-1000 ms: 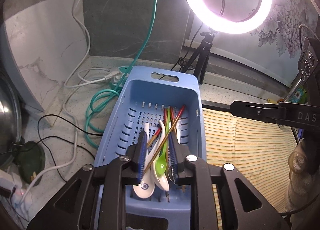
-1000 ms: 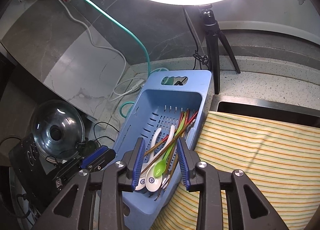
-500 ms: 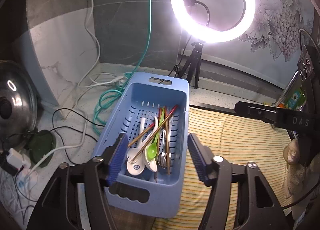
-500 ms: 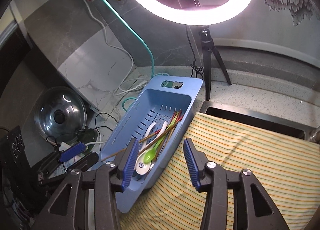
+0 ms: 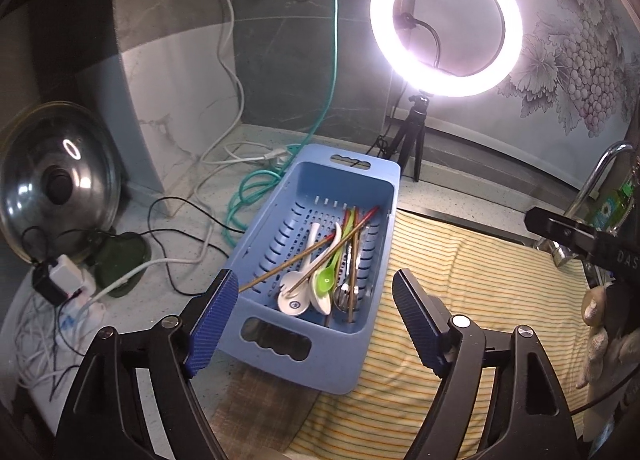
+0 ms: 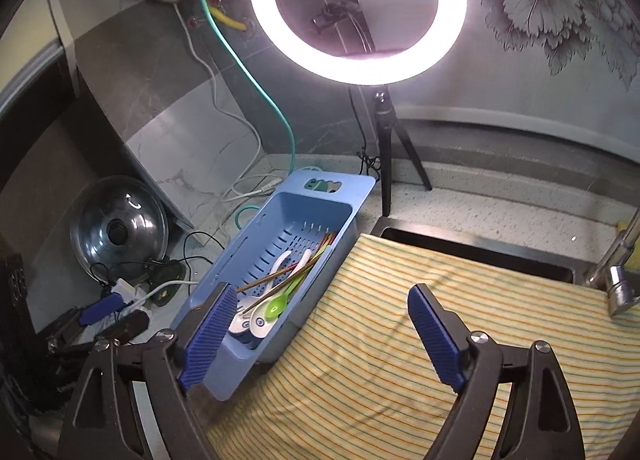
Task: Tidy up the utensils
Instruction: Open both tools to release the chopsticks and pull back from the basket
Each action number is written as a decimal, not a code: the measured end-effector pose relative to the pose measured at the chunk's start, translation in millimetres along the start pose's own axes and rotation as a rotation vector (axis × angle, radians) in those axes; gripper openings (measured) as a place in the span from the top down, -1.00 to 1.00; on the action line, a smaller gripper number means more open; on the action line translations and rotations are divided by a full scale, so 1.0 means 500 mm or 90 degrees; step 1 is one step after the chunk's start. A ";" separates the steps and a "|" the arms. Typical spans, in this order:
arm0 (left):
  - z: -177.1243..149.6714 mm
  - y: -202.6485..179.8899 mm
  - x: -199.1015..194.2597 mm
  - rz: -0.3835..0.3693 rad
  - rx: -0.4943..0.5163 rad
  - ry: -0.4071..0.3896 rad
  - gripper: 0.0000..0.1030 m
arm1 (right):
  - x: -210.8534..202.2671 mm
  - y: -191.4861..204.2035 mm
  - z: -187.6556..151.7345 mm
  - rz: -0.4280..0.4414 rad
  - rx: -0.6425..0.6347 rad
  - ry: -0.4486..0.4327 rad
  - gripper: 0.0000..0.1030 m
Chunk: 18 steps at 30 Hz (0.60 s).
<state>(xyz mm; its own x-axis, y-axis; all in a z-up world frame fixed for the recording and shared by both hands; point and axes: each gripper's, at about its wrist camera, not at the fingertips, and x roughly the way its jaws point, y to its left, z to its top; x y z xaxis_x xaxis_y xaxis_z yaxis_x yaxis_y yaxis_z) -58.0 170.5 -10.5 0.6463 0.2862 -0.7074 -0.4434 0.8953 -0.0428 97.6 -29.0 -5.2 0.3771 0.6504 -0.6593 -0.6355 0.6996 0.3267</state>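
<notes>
A blue slotted basket (image 5: 276, 236) (image 6: 256, 256) sits on the counter, its right side on the striped cloth. In it lie white spoons (image 5: 294, 296) (image 6: 256, 322), a green spoon (image 5: 326, 280) (image 6: 278, 306), a metal spoon (image 5: 344, 294) and several chopsticks (image 5: 304, 258) (image 6: 276, 278). My left gripper (image 5: 316, 320) is open and empty, above and in front of the basket's near end. My right gripper (image 6: 320, 334) is open and empty, over the cloth beside the basket's near right corner. The right gripper's body also shows in the left wrist view (image 5: 576, 236).
A yellow striped cloth (image 5: 480, 300) (image 6: 440, 340) covers the sink to the right. A faucet (image 6: 620, 268) stands at far right. A ring light on a tripod (image 5: 444, 24) (image 6: 360, 8) stands behind the basket. A pot lid (image 5: 56, 180) (image 6: 118, 232), cables and a power strip (image 5: 68, 280) lie left.
Both grippers have pulled back and up from the basket and opened wide. The utensils stay in the basket.
</notes>
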 end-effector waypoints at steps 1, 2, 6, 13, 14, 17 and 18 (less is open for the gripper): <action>0.000 0.001 -0.005 0.004 -0.002 -0.002 -0.55 | -0.006 0.003 -0.002 -0.006 -0.009 -0.005 -0.77; -0.001 0.002 -0.010 0.004 -0.006 -0.005 -0.55 | -0.012 0.006 -0.004 -0.014 -0.017 -0.007 -0.82; -0.002 0.005 -0.026 0.005 -0.018 -0.010 -0.55 | -0.032 0.018 -0.011 -0.023 -0.043 0.004 -0.82; 0.001 0.001 -0.040 0.012 -0.024 -0.019 -0.55 | -0.048 0.034 -0.016 -0.030 -0.070 0.006 -0.82; 0.001 0.000 -0.042 0.013 -0.024 -0.020 -0.55 | -0.048 0.036 -0.016 -0.030 -0.072 0.005 -0.82; 0.003 -0.003 -0.045 0.017 -0.023 -0.022 -0.55 | -0.051 0.038 -0.015 -0.027 -0.072 0.001 -0.82; 0.004 -0.004 -0.046 0.016 -0.022 -0.022 -0.55 | -0.051 0.037 -0.015 -0.024 -0.072 0.001 -0.82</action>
<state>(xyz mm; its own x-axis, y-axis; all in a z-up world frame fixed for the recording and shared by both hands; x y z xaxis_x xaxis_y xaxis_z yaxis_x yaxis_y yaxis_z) -70.7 162.9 7.1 0.6560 0.3206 -0.6833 -0.4800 0.8758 -0.0500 71.2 -34.7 12.5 0.4012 0.6235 -0.6710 -0.6928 0.6858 0.2229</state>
